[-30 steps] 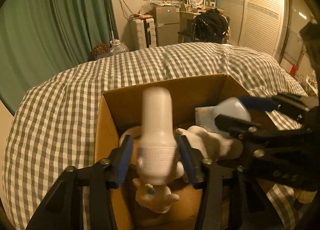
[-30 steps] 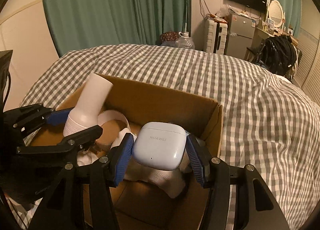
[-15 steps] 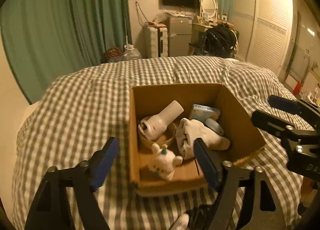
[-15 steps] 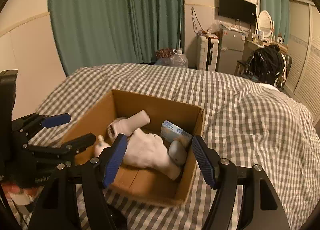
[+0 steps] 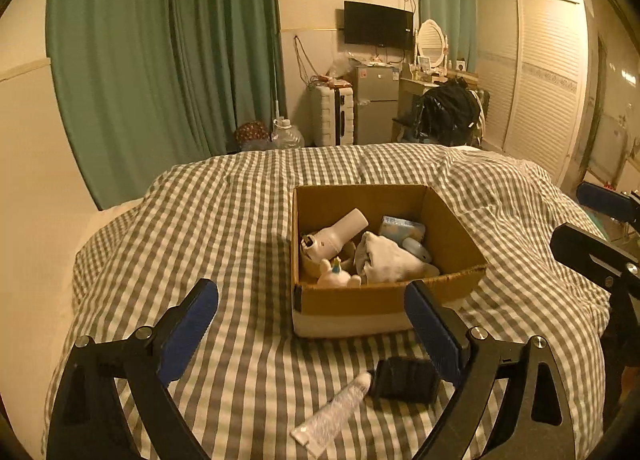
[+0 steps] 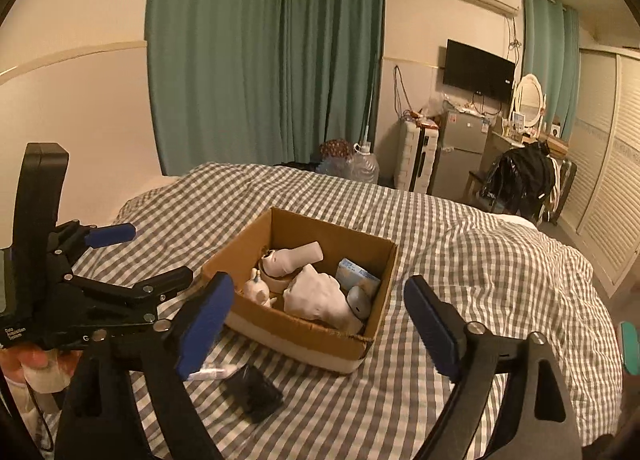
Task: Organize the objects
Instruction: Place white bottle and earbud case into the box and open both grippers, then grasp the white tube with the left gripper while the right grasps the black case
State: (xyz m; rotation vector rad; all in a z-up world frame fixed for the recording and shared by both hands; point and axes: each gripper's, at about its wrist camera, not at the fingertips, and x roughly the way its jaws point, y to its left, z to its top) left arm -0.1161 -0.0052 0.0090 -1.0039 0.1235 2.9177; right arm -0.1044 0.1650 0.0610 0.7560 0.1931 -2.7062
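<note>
Left wrist view: left gripper (image 5: pixel 312 324) is sitting back from the cardboard box (image 5: pixel 360 306), jaws wide apart and empty; a second ago they were clamped on the white bottle (image 5: pixel 334 236), which is now lying inside the box. Right gripper (image 6: pixel 320 324) is likewise pulled back, jaws apart, its earbuds case (image 6: pixel 359 301) dropped in the box beside the white cloth (image 6: pixel 316 296). Both drops look done. Still waiting on the checked bed (image 5: pixel 248 228) in front of the box: a small tube (image 5: pixel 334 414) touching a black object (image 5: pixel 404 378). Those are probably the next picks; tube is lying flat, so a low approach is needed.
</note>
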